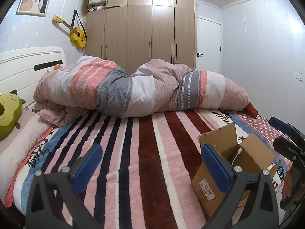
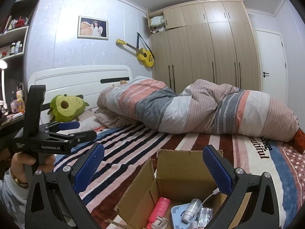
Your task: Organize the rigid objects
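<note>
An open cardboard box (image 2: 183, 173) sits on the striped bed blanket (image 2: 133, 139); it also shows in the left wrist view (image 1: 246, 158). Inside lie a pink tube (image 2: 159, 209), a light blue flat device (image 2: 177, 212), a white cylinder (image 2: 191, 209), a white cable (image 2: 210, 195) and a clear packet (image 2: 205, 215). My right gripper (image 2: 153, 168) is open and empty, just above the box opening. My left gripper (image 1: 151, 167) is open and empty over the blanket, left of the box; it also shows in the right wrist view (image 2: 76, 127). The right gripper's body shows at the left view's right edge (image 1: 289, 145).
A rolled striped duvet (image 1: 133, 89) lies across the far bed. A green avocado plush (image 2: 65, 107) rests by the white headboard (image 2: 80, 78). A wardrobe (image 1: 141, 28), a yellow guitar (image 1: 76, 33) and a door (image 1: 208, 43) stand behind. Shelves (image 2: 13, 38) are at the left.
</note>
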The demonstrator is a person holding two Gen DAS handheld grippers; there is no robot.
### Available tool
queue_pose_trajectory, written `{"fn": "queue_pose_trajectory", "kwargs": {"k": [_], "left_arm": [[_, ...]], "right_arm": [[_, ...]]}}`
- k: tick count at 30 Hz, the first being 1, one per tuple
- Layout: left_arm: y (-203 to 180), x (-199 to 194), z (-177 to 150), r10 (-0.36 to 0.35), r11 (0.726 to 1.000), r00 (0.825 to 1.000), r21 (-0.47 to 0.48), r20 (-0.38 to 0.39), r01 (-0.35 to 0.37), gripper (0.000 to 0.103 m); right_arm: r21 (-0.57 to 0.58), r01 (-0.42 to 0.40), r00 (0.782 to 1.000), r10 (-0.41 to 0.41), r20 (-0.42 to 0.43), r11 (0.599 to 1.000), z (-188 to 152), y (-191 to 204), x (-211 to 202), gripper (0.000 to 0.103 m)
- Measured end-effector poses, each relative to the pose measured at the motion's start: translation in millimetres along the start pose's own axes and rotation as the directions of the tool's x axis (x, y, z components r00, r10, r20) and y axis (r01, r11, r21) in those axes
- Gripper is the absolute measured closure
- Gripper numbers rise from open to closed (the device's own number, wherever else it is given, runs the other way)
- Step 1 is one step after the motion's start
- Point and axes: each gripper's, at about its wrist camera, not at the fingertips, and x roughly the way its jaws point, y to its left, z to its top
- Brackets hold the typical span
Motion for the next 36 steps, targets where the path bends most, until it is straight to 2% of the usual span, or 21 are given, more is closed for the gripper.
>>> {"fn": "queue_pose_trajectory", "kwargs": {"k": [36], "left_arm": [[-6.7,-3.8,1.7,-0.003,1.000,1.000,0.008,0.005,0.003,0.001]], "right_arm": [[0.006,-0.009,1.000,0.009,-0.001,1.000,-0.4,1.4,-0.4,0.000]]}}
